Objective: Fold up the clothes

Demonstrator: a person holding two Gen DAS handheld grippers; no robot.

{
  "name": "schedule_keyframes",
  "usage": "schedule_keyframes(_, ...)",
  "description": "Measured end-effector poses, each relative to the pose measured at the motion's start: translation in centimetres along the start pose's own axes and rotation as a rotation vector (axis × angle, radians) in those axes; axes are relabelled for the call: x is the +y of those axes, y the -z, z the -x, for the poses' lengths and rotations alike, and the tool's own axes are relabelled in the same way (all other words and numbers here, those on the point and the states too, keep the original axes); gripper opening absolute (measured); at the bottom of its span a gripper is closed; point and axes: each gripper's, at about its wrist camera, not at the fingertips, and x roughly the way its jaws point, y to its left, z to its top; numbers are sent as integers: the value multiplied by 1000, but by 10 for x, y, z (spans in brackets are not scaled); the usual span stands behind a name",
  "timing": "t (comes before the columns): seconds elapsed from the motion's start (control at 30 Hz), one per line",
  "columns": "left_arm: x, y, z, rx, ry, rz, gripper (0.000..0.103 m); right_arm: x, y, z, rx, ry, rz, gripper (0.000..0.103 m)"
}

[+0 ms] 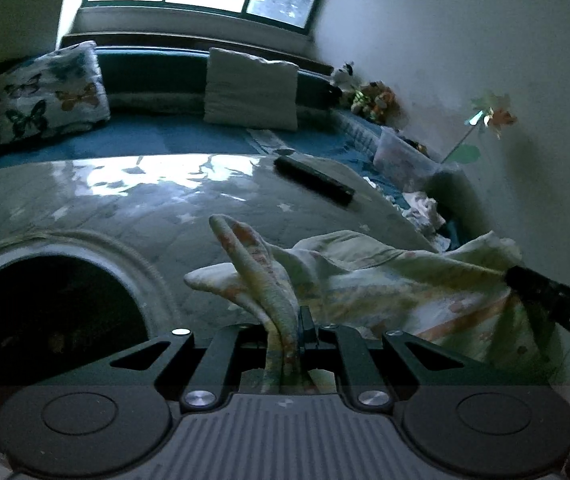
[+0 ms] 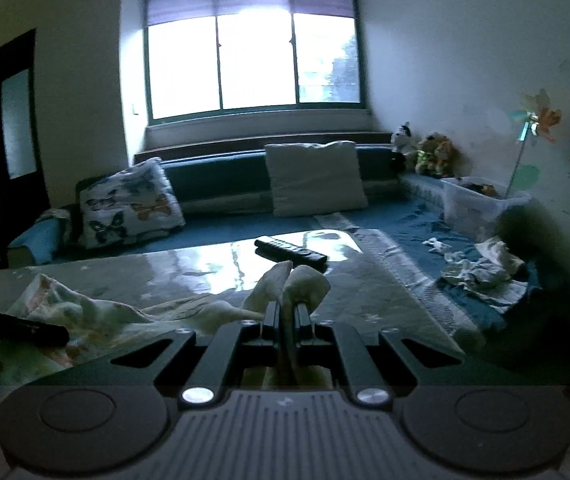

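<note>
Both tongs, left (image 1: 299, 320) and right (image 2: 287, 316), pinch the pale printed garment (image 1: 385, 280); no lettering is legible.

Pale printed garment (image 1: 369, 280) on glossy grey star-patterned table (image 1: 125, 200); slim black remote control (image 1: 313, 180) behind it – blue sofa (image 2: 213, 236) beyond, clear plastic bin (image 2: 473, 200) at right.

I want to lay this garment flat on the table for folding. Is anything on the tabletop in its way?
Both the left gripper and the right gripper already pinch the garment. A black remote lies on the table just beyond it, toward the sofa; nothing else visible sits there.
</note>
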Motion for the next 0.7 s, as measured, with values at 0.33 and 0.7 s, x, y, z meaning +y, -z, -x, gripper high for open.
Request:
schedule_keyframes(0.33, -19, -6, -35, 36, 4, -54, 10, -29, 8, -15, 17, 53, -34, 6)
schedule_keyframes(0.7, -20, 6, -64, 102, -44, -99, 12, -35, 30, -35, 86, 98, -36, 6)
